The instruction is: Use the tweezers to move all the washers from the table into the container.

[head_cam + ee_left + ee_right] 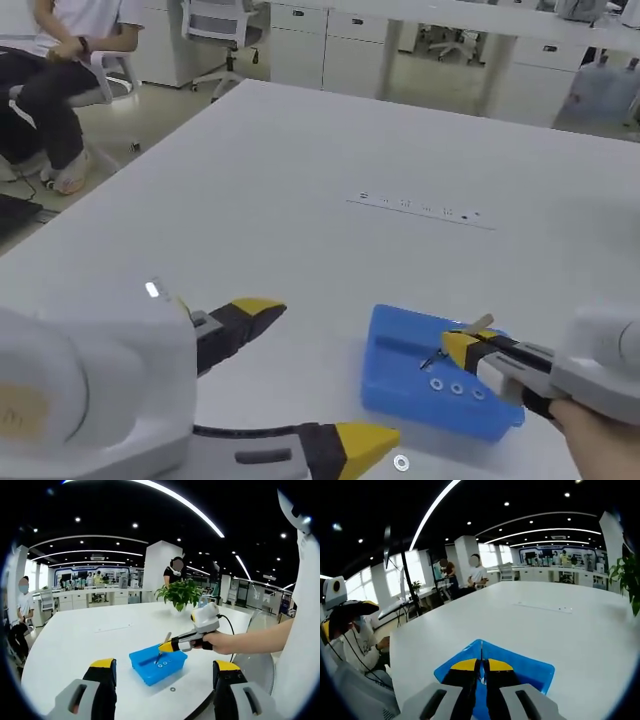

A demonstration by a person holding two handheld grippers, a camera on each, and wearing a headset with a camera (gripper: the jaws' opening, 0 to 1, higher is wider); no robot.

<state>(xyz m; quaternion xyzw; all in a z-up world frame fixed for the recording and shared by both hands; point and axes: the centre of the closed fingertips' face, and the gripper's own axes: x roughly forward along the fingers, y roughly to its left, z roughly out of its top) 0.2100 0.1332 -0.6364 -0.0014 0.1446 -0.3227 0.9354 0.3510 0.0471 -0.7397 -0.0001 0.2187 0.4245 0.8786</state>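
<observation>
- the right tongs (455, 347) are clenched on the tweezers (478, 324), over the blue container (415, 405).
- the left tongs (338, 372) are wide apart, holding nothing.
- one washer (401, 462) lies near the close edge of the counter (300, 200). it looks tiny, light and slippery, so pinch its rim.

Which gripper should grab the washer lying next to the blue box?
Right, probably. The right gripper is shut on the tweezers, over the blue container, and the washer lies just beside it. The left gripper is open, holding nothing.
</observation>
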